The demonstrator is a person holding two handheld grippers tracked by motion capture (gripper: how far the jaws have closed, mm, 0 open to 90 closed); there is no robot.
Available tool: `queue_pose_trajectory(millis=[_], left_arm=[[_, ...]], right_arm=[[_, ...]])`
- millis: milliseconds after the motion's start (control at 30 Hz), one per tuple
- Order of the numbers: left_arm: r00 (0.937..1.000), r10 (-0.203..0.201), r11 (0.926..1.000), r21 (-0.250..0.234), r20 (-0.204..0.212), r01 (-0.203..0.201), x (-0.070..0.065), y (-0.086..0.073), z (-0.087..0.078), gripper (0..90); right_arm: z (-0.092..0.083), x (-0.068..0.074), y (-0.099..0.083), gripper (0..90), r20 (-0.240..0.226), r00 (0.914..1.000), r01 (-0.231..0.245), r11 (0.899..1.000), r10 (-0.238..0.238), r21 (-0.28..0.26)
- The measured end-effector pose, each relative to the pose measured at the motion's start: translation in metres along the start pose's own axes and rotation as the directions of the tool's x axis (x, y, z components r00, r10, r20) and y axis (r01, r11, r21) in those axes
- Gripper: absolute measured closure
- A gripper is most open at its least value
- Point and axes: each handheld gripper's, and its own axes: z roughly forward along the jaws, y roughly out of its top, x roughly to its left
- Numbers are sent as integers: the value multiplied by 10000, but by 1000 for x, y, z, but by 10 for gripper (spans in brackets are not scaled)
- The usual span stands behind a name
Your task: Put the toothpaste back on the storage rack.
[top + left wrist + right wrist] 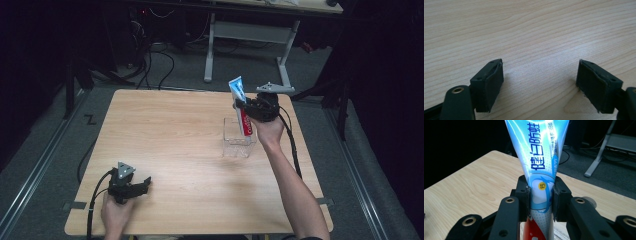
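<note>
Blue, white and red toothpaste tube

Toothpaste tube, upright, clamped in the right tongs above a clear box standing on the right half of the tabletop. Left tongs rest at the near-left corner, well apart from the box; a second desk stands behind.

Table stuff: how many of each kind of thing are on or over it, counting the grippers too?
Toothpaste tube: 1, blue, white and red, clamped in the right gripper over the box.
Clear plastic box: 1.
Grippers: 2, the right one and the left gripper, jaws open.
Total: 4
</note>
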Motion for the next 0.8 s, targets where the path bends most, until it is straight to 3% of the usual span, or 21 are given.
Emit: queue_pose_trajectory(millis=[800], left_arm=[[10000, 4, 10000, 5, 1, -4, 0, 0, 0, 223]], right_arm=[[16, -6, -16, 707, 434, 9989, 158, 9984, -182, 549]])
